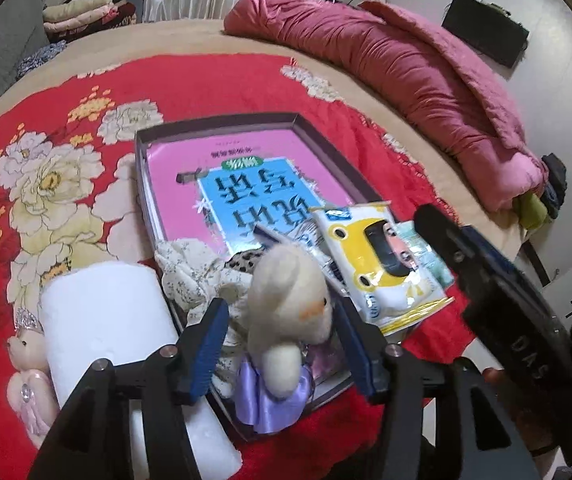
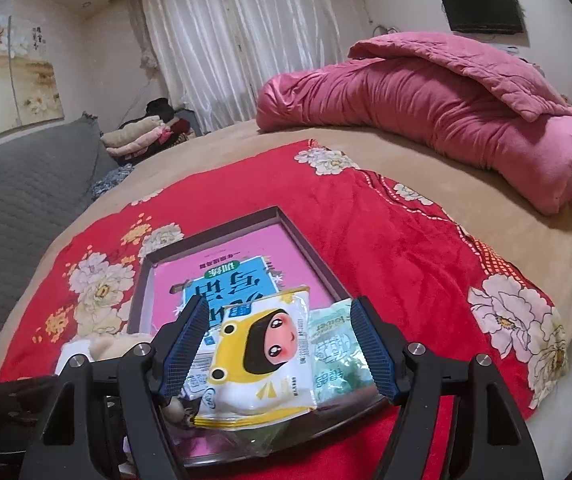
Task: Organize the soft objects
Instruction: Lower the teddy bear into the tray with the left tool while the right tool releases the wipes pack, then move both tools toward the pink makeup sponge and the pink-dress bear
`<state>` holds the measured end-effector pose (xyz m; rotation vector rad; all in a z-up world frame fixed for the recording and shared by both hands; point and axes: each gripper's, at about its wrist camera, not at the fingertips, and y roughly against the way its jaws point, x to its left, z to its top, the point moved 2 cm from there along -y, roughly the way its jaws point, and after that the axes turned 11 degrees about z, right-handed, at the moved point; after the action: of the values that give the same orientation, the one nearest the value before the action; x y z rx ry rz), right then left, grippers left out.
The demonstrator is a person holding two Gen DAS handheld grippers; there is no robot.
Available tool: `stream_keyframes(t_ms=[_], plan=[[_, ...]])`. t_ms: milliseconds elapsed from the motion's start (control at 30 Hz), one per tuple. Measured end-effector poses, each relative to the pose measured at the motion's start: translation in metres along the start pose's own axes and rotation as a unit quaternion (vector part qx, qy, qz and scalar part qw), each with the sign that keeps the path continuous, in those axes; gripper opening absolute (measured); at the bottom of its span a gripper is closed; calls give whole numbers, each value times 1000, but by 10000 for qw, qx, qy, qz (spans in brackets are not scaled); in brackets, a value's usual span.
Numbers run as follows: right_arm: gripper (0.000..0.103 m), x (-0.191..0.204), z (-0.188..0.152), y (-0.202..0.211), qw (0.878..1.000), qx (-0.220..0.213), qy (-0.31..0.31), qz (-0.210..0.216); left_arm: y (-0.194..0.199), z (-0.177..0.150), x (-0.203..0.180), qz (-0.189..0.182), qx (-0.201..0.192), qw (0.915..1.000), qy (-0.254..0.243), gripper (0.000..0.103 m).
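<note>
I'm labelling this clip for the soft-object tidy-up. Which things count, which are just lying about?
Job: cream plush, pink bear, floral cloth, wipes packs, box, left gripper, right gripper.
Lying about: paper roll, quilt, folded clothes.

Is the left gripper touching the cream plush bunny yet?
Apart. The left wrist view shows the left gripper open around the cream plush bunny, with visible gaps between each blue pad and the plush.
</note>
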<state>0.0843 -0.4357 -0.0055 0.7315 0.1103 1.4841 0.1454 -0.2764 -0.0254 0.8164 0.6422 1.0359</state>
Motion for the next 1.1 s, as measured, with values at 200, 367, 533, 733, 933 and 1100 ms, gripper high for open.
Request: stream_keyframes(t_ms=[200, 367, 533, 733, 933, 1100], plan=[[75, 5, 1, 2, 10000, -43, 25, 34, 15, 0, 13, 48, -137, 9997, 178, 55], [75, 16, 2, 6, 9999, -68, 127, 77, 38, -1, 35, 177, -339, 9985, 404, 55], [75, 37, 1, 9, 9992, -30, 353, 205, 60, -9, 69, 453, -511, 9955, 654, 55], [75, 88, -5, 7, 9946, 140, 846, 576, 82, -26, 122, 720, -569, 9903, 1045, 55], [76, 150, -18, 5, 9850, 333, 1326, 1053, 97, -43, 174, 910, -565, 9832, 1476, 55], [76, 193, -32, 2, 9766, 549, 1616, 1307, 104, -58, 206, 994, -539, 9788, 1710, 55]])
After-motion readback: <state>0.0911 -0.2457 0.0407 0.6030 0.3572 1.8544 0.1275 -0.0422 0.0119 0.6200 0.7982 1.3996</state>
